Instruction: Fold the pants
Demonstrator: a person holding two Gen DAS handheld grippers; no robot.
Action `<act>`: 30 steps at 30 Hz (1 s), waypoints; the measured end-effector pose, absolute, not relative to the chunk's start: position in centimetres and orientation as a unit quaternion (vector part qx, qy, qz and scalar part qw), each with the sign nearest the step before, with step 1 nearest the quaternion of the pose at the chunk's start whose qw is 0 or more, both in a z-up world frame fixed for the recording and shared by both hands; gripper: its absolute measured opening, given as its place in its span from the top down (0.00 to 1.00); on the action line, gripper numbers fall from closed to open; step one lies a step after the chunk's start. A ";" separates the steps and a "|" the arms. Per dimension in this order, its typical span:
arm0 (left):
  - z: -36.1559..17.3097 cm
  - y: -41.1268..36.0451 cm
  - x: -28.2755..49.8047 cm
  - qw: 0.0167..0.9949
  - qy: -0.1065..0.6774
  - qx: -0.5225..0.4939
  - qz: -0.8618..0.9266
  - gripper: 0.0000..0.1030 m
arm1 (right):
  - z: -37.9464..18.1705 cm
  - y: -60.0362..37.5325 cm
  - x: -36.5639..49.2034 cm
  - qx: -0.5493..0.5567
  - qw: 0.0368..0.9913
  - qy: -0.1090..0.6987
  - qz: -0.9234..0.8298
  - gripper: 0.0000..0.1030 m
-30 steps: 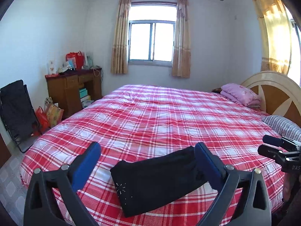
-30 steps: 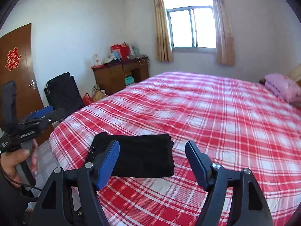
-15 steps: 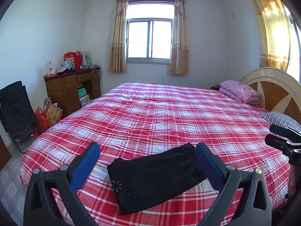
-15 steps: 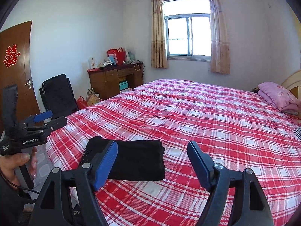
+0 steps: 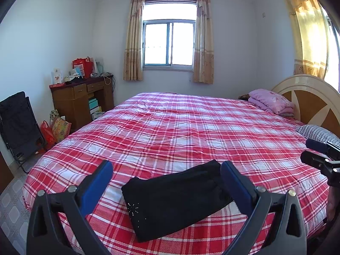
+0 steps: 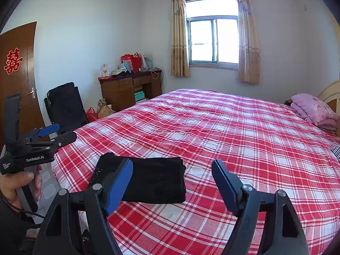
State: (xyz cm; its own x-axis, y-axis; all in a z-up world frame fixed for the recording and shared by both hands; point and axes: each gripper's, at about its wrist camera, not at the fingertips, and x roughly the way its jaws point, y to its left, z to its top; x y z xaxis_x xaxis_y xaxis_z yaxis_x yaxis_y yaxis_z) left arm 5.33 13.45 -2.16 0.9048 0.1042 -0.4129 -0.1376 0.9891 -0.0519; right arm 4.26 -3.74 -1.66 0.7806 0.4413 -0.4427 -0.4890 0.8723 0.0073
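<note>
My left hand-held gripper (image 5: 166,170) hangs above the near edge of the bed (image 5: 191,127) with its jaws spread wide and nothing between them. My right hand-held gripper (image 6: 172,165) is spread just as wide and also holds nothing. In the right view I can see the left one off to the side (image 6: 53,132), gripped in my hand (image 6: 19,182), well apart from the pants. In the left view the tip of the right one (image 5: 318,155) shows at the right edge.

The pants (image 5: 176,197) lie folded into a compact black rectangle on the red plaid cover, near the foot edge of the bed. In the left view they sit at a slant, and a small cluster of sparkly studs (image 5: 133,209) shows near their left end. From the right view the pants (image 6: 157,180) lie just ahead of the left finger (image 6: 119,184), which hides part of them. I can't tell whether that finger touches the fabric.

Farther up the bed a folded pink quilt (image 5: 271,101) rests by the headboard (image 5: 310,97), and a striped pillow (image 5: 316,132) lies nearer to me on the right side. Beyond the bed stands a wooden counter (image 5: 81,99) with a red bag (image 5: 82,65) on top. A black folding chair (image 5: 17,123) leans by the wall. A window (image 5: 170,43) with curtains faces me, and the right view shows a brown door (image 6: 17,80).
</note>
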 end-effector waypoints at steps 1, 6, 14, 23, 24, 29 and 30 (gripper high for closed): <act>-2.1 13.4 5.3 0.975 0.209 -0.039 0.062 0.00 | -1.6 -3.7 4.2 -0.055 0.942 0.220 0.247 0.24; -2.2 13.3 5.5 0.975 0.212 -0.037 0.062 0.00 | -1.6 -3.7 4.2 -0.056 0.942 0.220 0.246 0.24; -2.2 13.3 5.5 0.974 0.213 -0.035 0.064 0.00 | -1.5 -3.7 4.2 -0.056 0.943 0.220 0.244 0.24; -2.2 13.2 5.5 0.974 0.217 -0.032 0.063 0.00 | -1.5 -3.7 4.2 -0.056 0.944 0.219 0.241 0.24; -2.2 13.2 5.5 0.974 0.217 -0.031 0.064 0.00 | -1.5 -3.8 4.2 -0.056 0.944 0.219 0.241 0.24; -2.4 13.2 5.5 0.973 0.220 -0.029 0.065 0.00 | -1.5 -3.8 4.2 -0.057 0.944 0.218 0.242 0.24; -2.4 13.1 5.7 0.973 0.221 -0.029 0.064 0.00 | -1.5 -3.7 4.2 -0.057 0.944 0.219 0.241 0.24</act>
